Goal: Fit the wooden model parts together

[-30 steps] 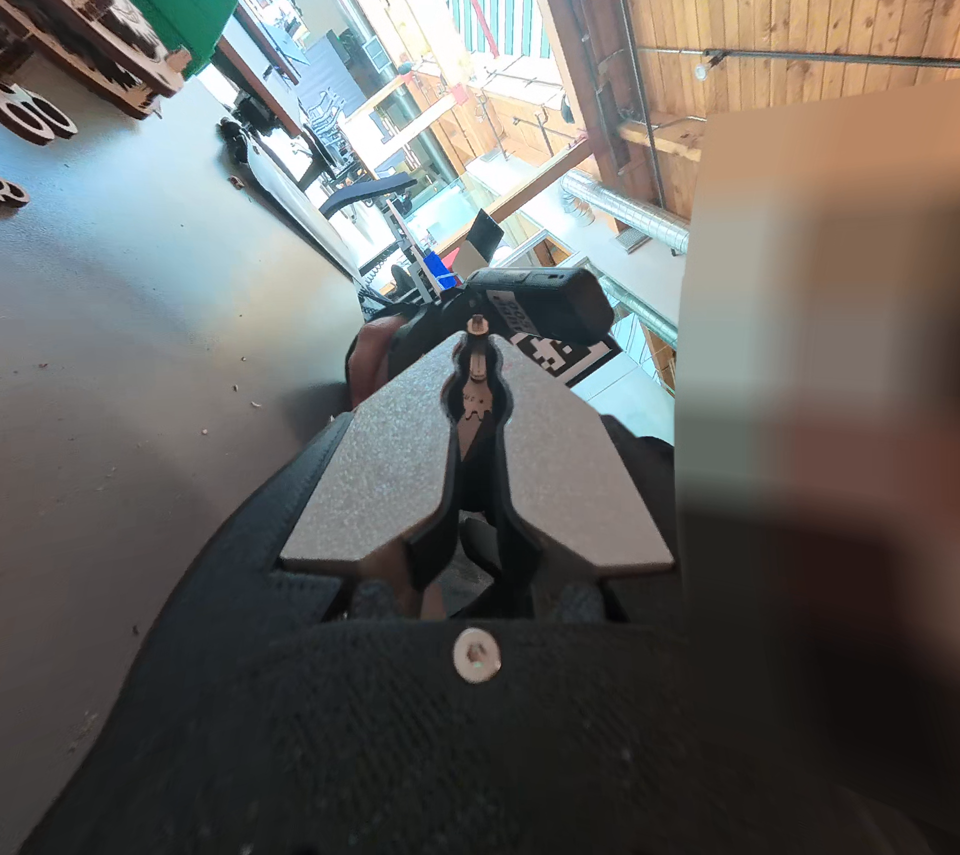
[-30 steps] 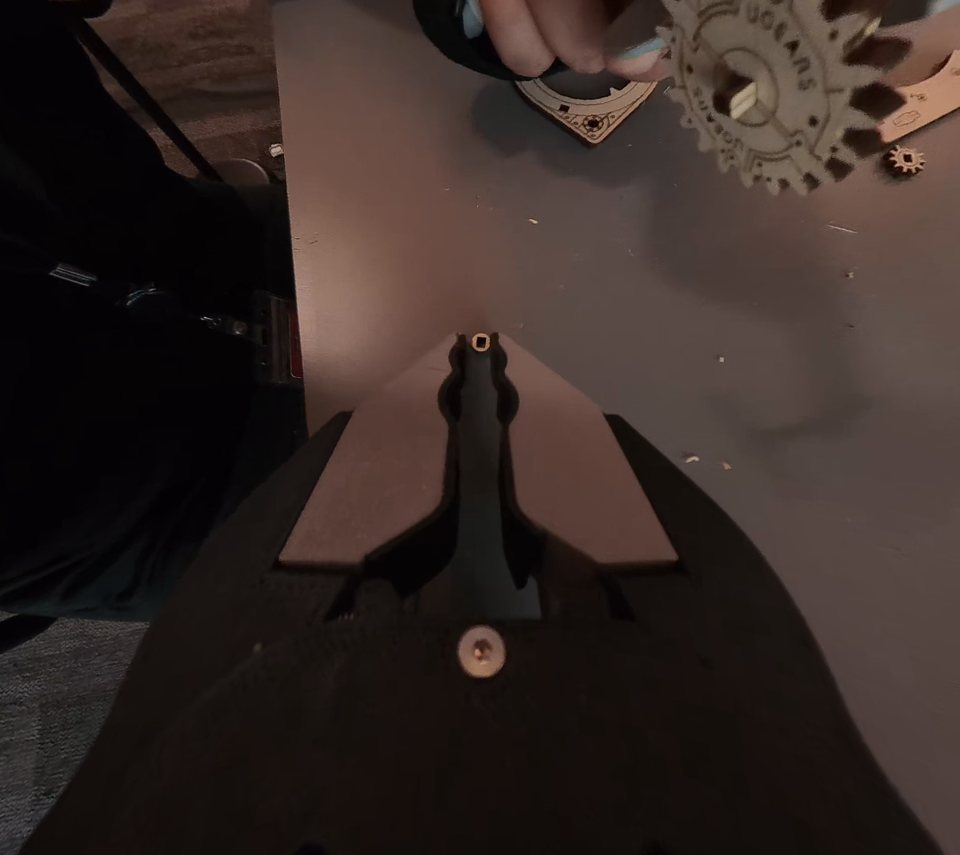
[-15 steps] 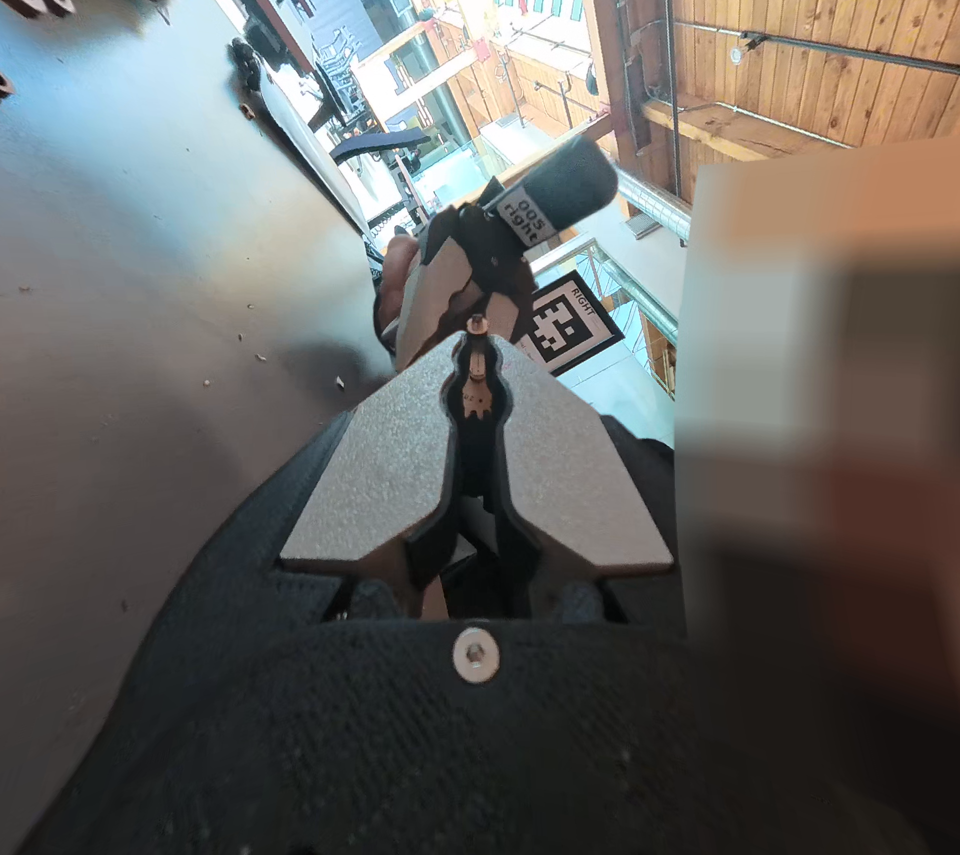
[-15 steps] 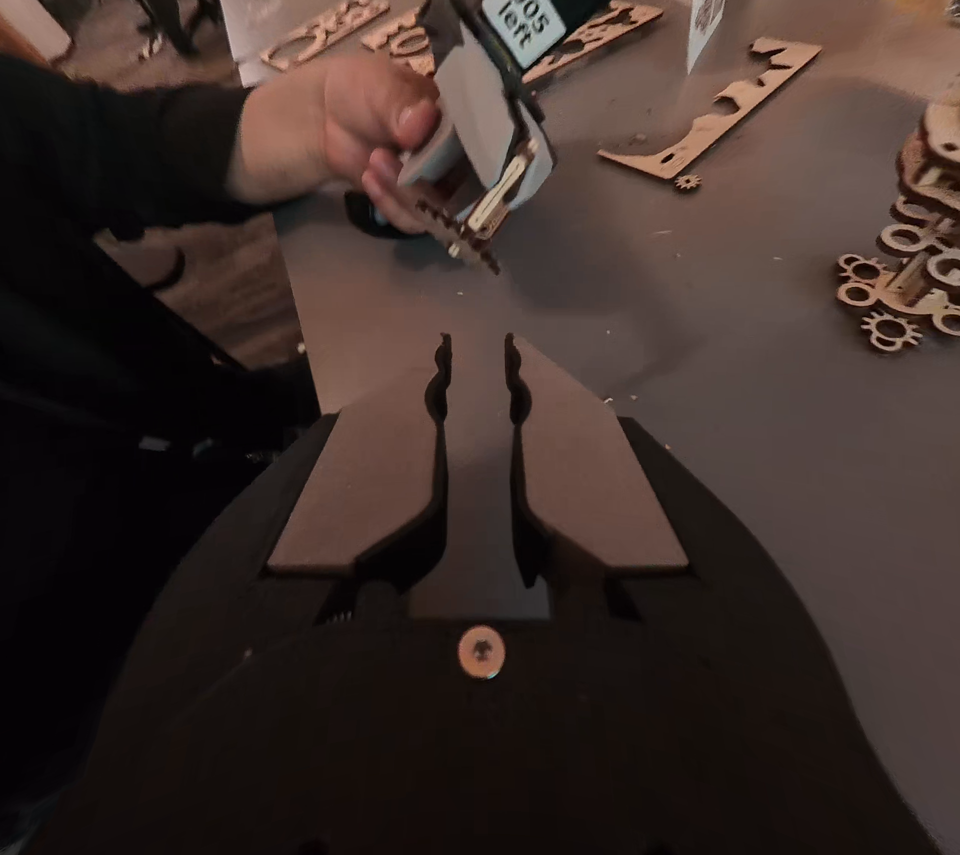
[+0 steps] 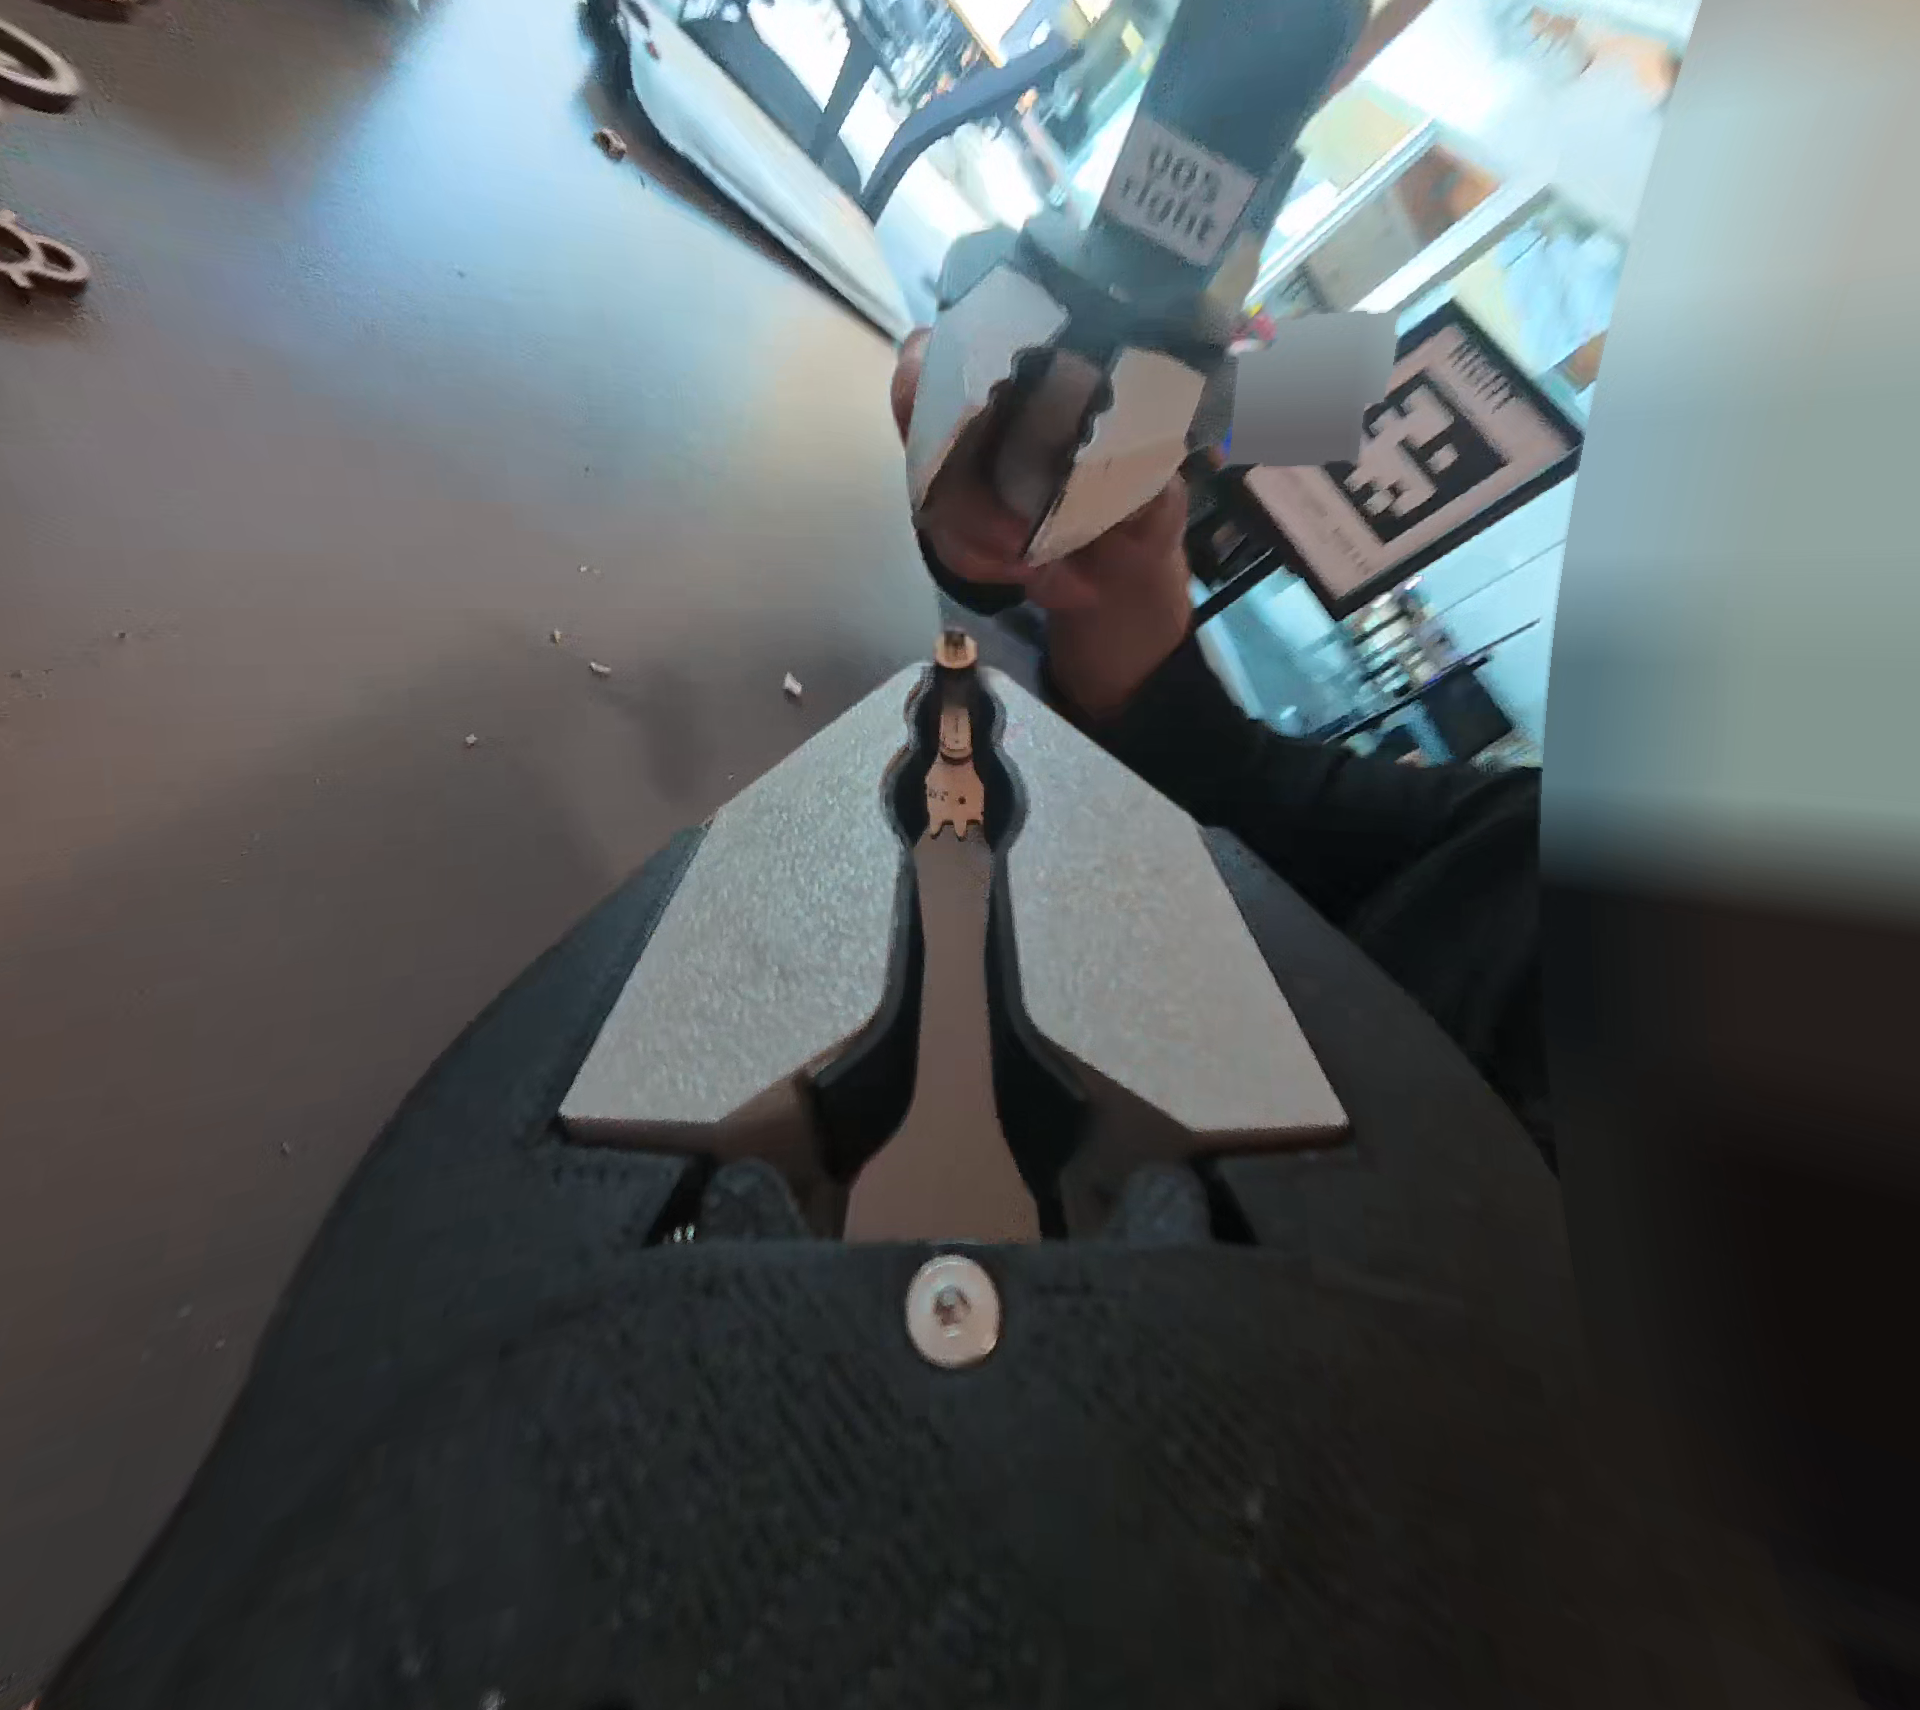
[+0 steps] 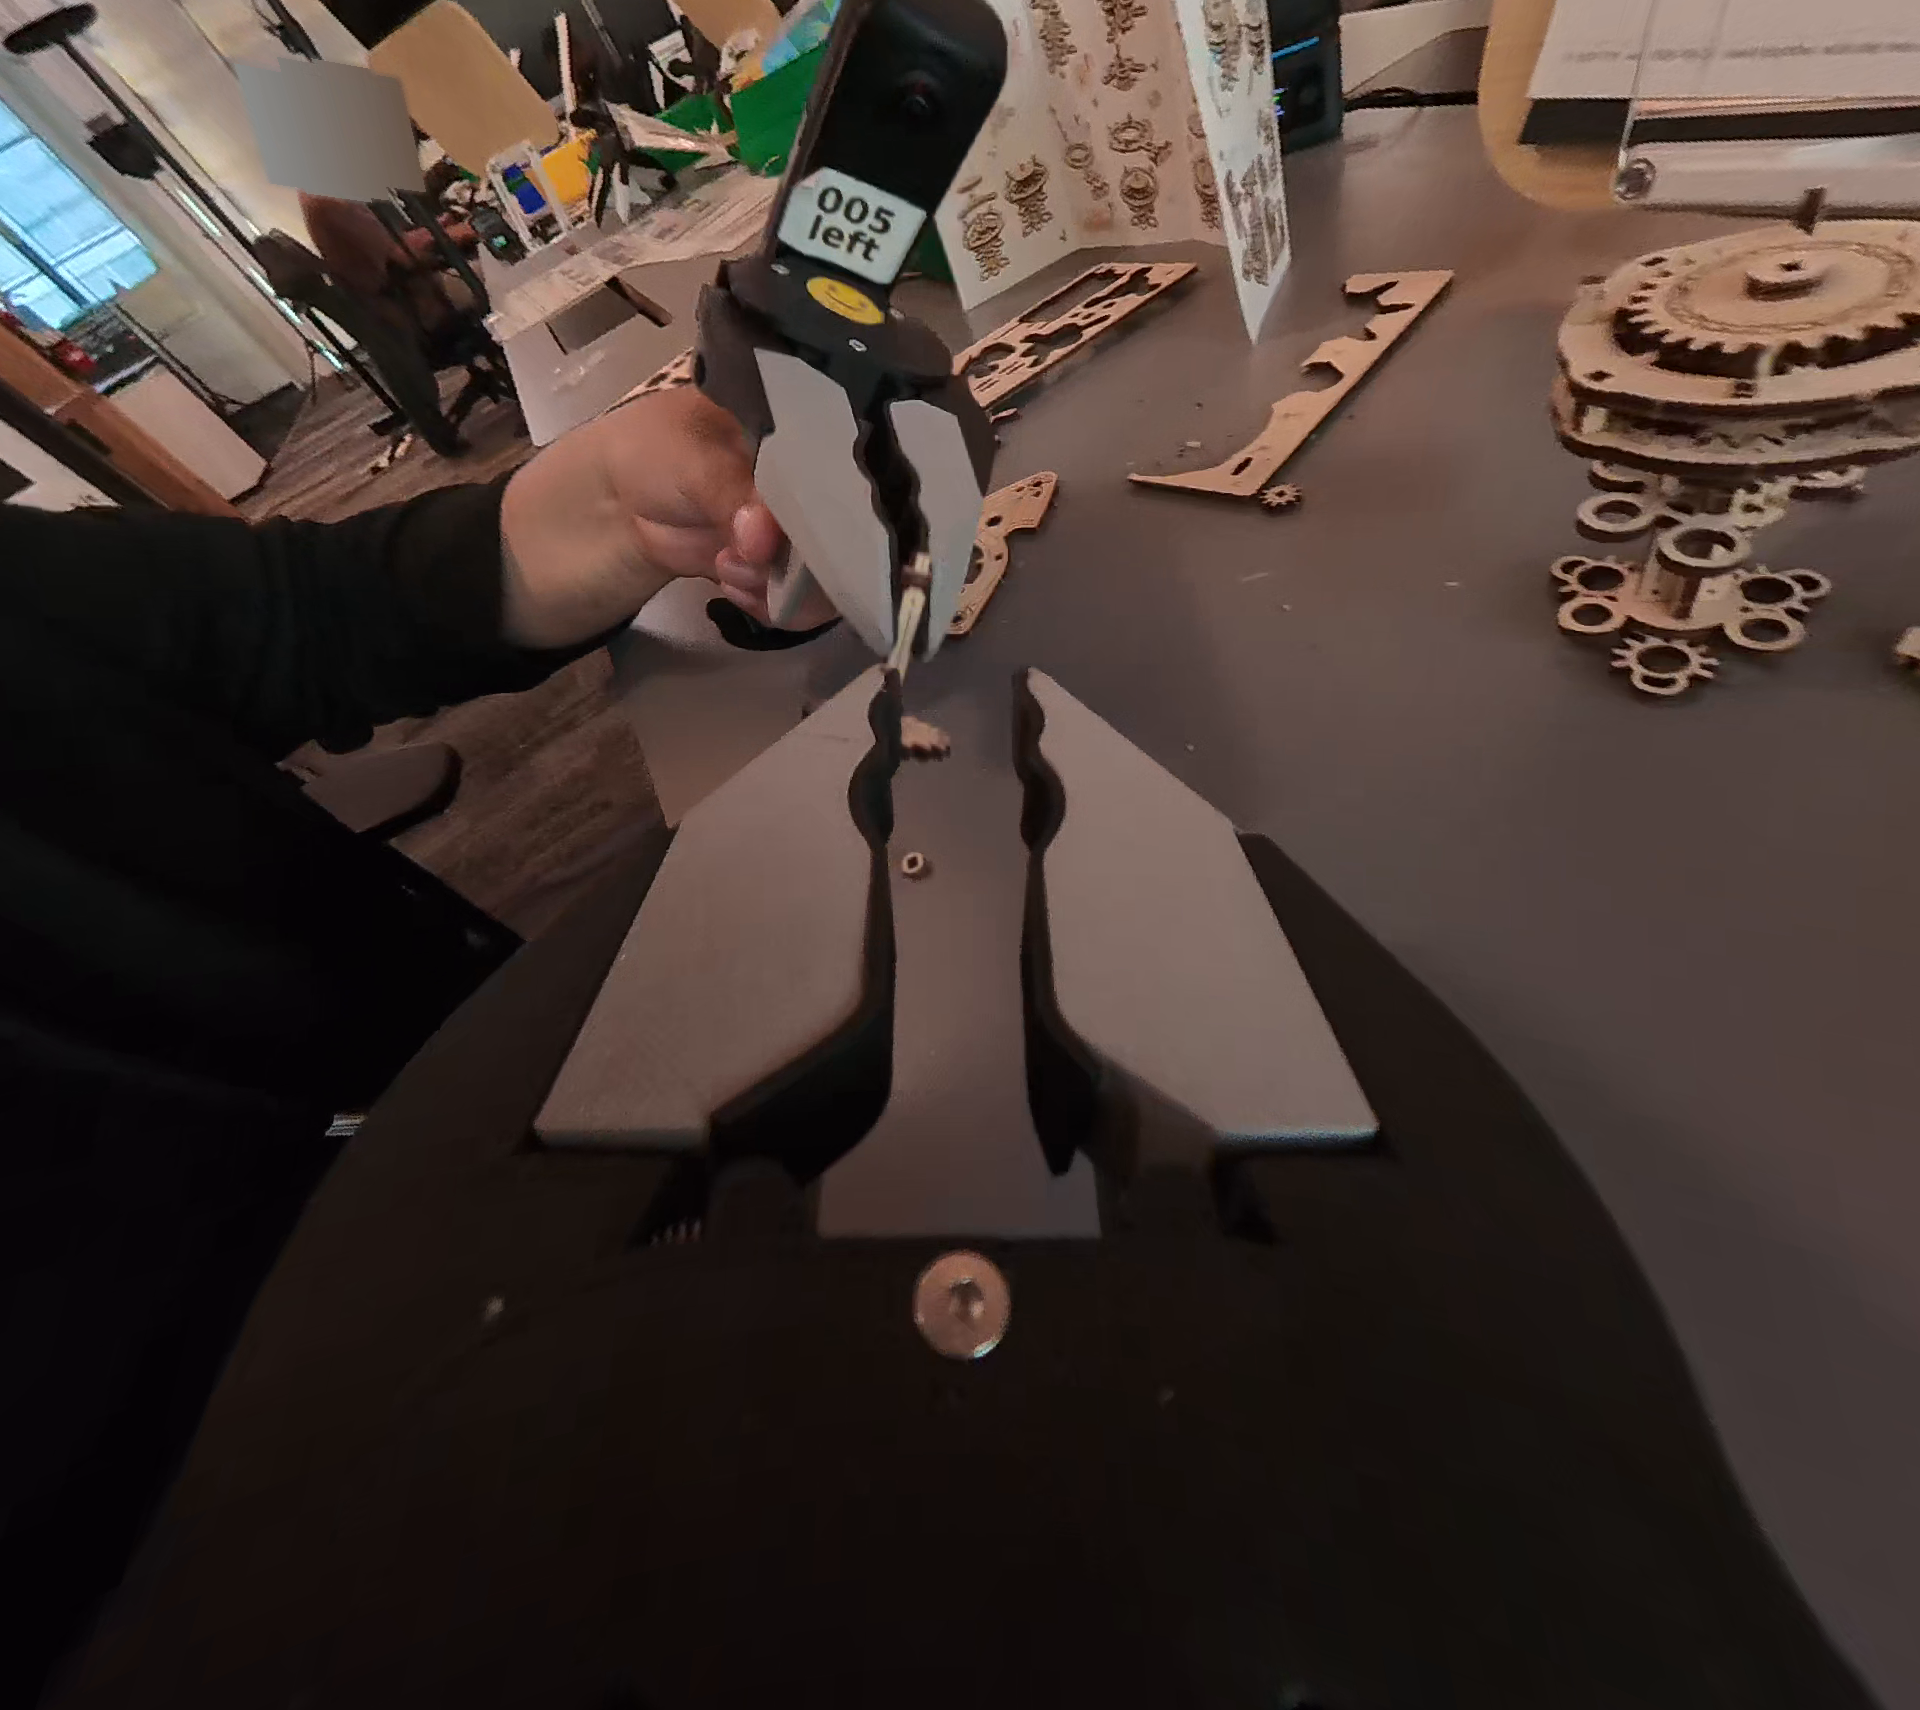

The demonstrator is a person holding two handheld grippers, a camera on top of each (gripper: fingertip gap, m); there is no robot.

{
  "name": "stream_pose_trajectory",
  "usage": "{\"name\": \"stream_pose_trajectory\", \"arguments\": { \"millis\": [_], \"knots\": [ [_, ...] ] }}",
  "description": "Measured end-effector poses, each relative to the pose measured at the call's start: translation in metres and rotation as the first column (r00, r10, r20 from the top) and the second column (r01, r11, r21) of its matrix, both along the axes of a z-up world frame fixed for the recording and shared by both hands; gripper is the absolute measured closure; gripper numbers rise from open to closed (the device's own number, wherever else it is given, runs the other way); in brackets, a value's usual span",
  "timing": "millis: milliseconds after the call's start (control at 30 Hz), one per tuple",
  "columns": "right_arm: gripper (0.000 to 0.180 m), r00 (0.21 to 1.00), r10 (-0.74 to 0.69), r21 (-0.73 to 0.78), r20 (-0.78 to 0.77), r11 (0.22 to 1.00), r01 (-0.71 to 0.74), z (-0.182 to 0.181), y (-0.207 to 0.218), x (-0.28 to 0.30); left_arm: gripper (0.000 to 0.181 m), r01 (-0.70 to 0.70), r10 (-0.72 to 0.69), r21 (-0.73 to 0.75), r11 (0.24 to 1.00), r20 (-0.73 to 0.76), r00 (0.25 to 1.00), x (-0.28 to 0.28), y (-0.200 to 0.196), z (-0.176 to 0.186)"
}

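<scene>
My left gripper (image 5: 954, 696) is shut on a thin wooden pin (image 5: 954, 761) with a small toothed end, which sticks out past the tips. In the right wrist view the left gripper (image 6: 906, 621) points down at the table with the pin (image 6: 912, 611) at its tip. My right gripper (image 6: 956, 692) is open and empty just in front of it, and it also shows in the left wrist view (image 5: 1049, 439). A small wooden gear (image 6: 923, 741) and a small ring (image 6: 912, 865) lie on the grey table (image 6: 1455, 829) between the right gripper's fingers.
An assembled wooden gear model (image 6: 1735, 372) stands at the right. A flat wooden strip (image 6: 1299, 403), a tiny gear (image 6: 1280, 499), cut-out wooden sheets (image 6: 1070, 320) and a folded instruction booklet (image 6: 1132, 91) lie behind. A sleeved arm (image 6: 312, 611) crosses the table's left edge. Both grippers' tips are close together, under 4 cm apart.
My right gripper, shut on a small ring a second ago, has opened wide and lifted to face the left gripper. The ring and a small gear now lie on the table.
</scene>
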State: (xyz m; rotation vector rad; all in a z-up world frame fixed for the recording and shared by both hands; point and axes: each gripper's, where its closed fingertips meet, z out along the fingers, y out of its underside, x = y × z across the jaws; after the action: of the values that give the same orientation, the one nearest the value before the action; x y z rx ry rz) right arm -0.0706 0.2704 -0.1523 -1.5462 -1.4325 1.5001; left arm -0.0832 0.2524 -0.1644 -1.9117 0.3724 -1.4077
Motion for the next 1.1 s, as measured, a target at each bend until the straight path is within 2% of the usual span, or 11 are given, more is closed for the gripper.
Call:
{"name": "stream_pose_trajectory", "arguments": {
  "millis": [167,367,633,1100],
  "knots": [
    [0.161,0.998,0.014,0.058,0.06,0.998,-0.018,-0.013,-0.011,-0.012,0.178,0.041,-0.036,0.015,0.999,-0.257,0.966,0.009,-0.01,-0.025],
    [0.161,0.991,0.008,0.06,0.132,0.998,-0.016,-0.031,-0.013,-0.023,0.177,0.048,-0.058,-0.037,0.998,-0.333,0.941,0.007,-0.015,-0.037],
    [0.159,0.985,0.007,0.005,0.173,1.0,-0.008,-0.046,-0.02,-0.026,0.177,0.015,-0.048,-0.109,0.994,-0.305,0.951,0.003,-0.018,-0.048],
    [0.158,0.981,-0.008,0.036,0.192,0.999,0.001,-0.049,-0.024,-0.026,0.177,0.078,-0.096,-0.073,0.994,-0.282,0.955,0.009,-0.016,-0.051]
  ]
}}
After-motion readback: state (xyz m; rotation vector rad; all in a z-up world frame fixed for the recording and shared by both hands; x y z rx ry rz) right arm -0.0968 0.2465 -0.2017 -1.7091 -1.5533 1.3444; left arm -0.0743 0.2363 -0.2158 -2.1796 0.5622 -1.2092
